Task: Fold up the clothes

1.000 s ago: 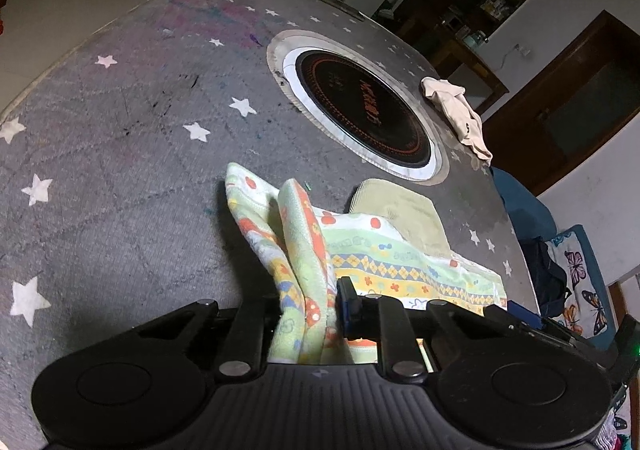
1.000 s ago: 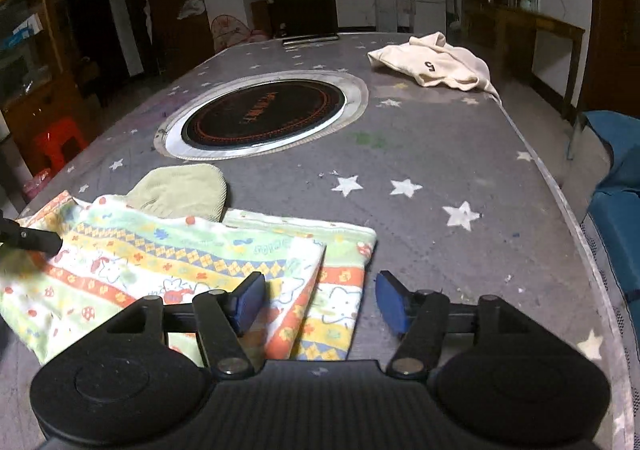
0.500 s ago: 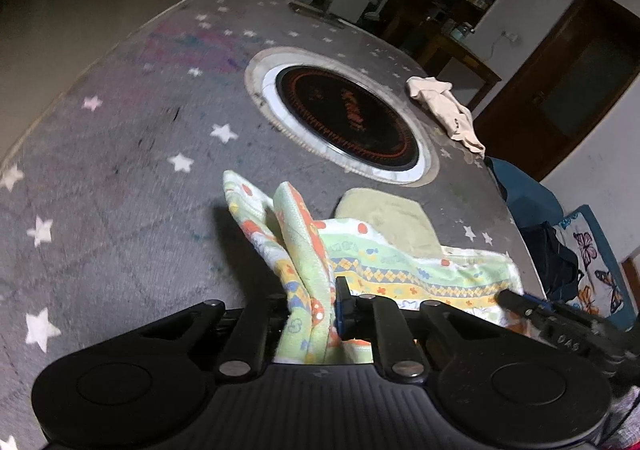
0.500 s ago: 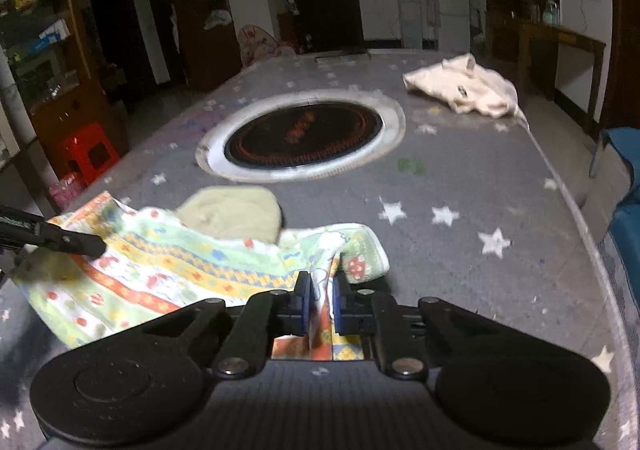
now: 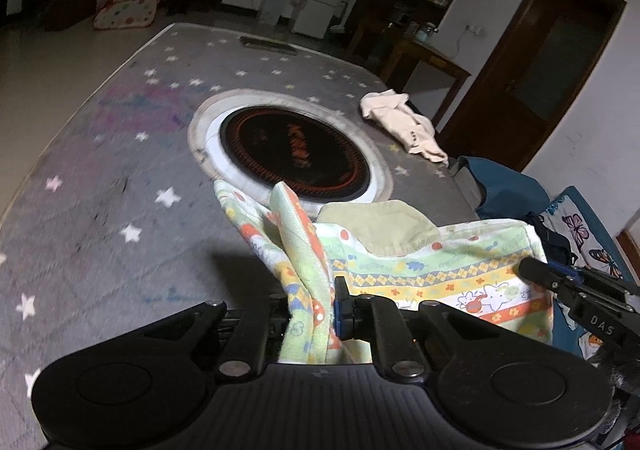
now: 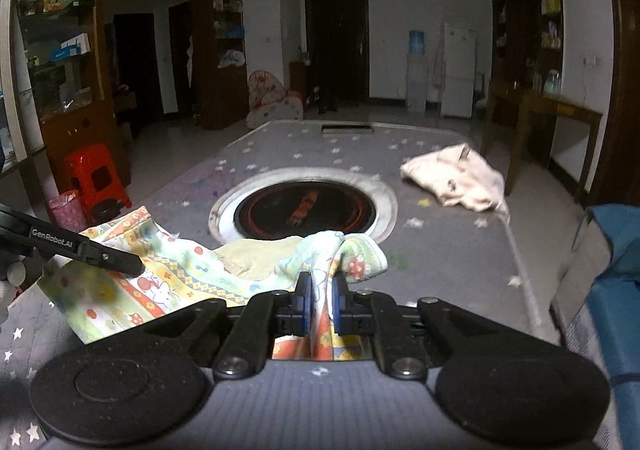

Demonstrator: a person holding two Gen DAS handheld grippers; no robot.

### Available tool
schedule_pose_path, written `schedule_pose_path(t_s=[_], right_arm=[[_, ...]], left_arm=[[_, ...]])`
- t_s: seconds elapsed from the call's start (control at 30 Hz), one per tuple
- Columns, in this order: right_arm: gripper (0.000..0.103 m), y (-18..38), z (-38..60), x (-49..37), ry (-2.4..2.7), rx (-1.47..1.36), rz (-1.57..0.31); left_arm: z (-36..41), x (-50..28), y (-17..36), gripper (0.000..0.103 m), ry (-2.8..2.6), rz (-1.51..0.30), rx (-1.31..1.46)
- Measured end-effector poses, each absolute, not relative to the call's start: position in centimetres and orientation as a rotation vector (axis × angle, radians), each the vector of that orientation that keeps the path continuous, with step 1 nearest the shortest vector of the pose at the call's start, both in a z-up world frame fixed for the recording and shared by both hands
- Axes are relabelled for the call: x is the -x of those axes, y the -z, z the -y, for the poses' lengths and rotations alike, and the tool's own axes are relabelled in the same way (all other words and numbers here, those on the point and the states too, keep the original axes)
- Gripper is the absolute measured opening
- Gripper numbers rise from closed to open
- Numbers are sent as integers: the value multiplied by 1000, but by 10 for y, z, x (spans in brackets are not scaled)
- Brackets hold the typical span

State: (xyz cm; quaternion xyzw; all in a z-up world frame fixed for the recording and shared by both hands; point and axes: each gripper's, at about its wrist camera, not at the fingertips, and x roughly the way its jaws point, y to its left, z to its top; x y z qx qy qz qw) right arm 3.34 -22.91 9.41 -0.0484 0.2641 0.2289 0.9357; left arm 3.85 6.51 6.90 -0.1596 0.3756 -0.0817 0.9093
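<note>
The patterned cloth (image 5: 432, 282) hung stretched between the two grippers above the near part of the star-print table (image 5: 100, 154), with an olive-green cloth (image 5: 376, 226) just behind its upper edge.

The left gripper (image 5: 312, 314) was pressed together on one bunched corner of the patterned cloth; folds rose from between its fingers. The right gripper (image 6: 319, 300) was likewise clamped on the opposite corner, with fabric gathered above its blue pads (image 6: 338, 302). In each wrist view the other gripper entered from the frame edge, its tip against the cloth.

The lower part of the patterned cloth was hidden behind each gripper body. Whether the olive-green cloth lay on the table or was lifted with the patterned cloth could not be determined.

A round black cooktop (image 6: 304, 210) sat in the table centre. A cream garment (image 6: 456, 178) lay crumpled near the far right edge, well apart from the held cloth.
</note>
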Motion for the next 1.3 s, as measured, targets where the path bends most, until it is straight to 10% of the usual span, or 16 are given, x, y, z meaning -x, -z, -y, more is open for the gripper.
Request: schedule_pose_path(t_s=[1.3], right_arm=[[9, -89, 312, -73, -197, 170, -545]], left_arm=[[75, -135, -55, 12, 285, -846, 77]])
